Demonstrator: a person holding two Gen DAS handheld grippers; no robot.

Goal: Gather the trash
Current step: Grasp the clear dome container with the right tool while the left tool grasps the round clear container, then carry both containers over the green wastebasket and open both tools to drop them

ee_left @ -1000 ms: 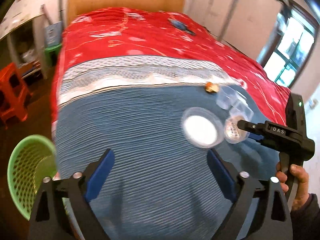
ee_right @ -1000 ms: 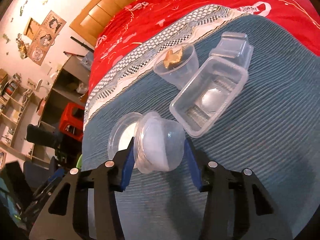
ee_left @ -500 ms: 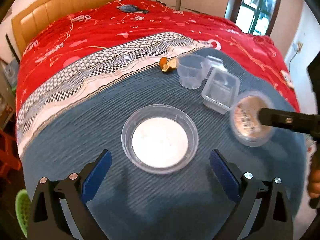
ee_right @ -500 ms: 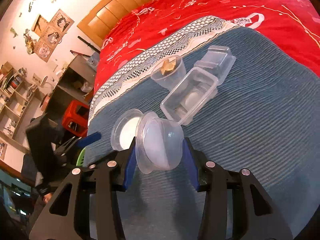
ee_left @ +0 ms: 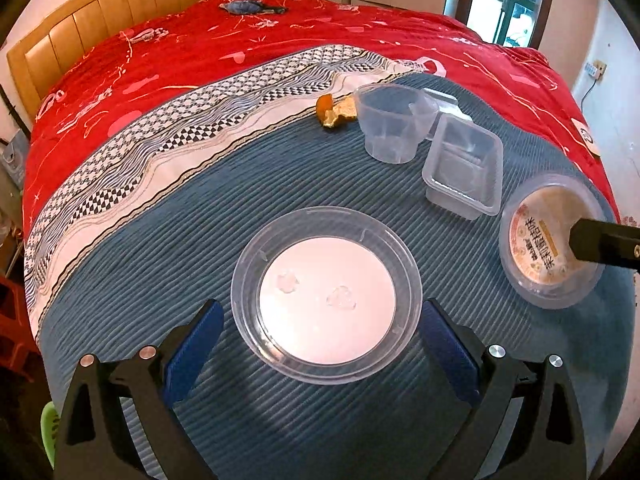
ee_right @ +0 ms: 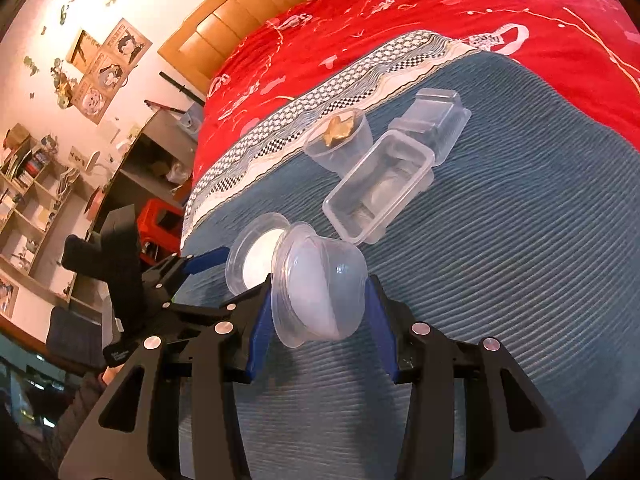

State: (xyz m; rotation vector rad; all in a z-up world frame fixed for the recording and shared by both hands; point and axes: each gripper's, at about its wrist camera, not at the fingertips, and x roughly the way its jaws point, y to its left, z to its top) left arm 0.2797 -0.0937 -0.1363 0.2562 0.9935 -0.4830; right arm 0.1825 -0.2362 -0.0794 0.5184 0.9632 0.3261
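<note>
The left tongs (ee_left: pixel 320 344) stood wide open, their blue pads on either side of the round clear lid (ee_left: pixel 326 294), which lay flat on the blue blanket (ee_left: pixel 160 248) of the bed; neither pad touched its rim. The right tongs (ee_right: pixel 318 320) were clamped on a small round plastic tub (ee_right: pixel 320 284), holding it on its side by its wall, lifted clear of the blanket. From the left wrist view the tub's printed seal (ee_left: pixel 548 232) faced the camera, with one dark finger of the right tongs across it. Beyond the lid, a rectangular clear tray (ee_left: pixel 464 170) lay on the blanket, touching a clear cup (ee_left: pixel 390 126), with another clear box (ee_right: pixel 436 124) just behind them. A scrap of orange and gold wrapper (ee_left: pixel 336 112) sat just beside the cup, near the patterned band of the red bedspread (ee_left: pixel 240 48).
</note>
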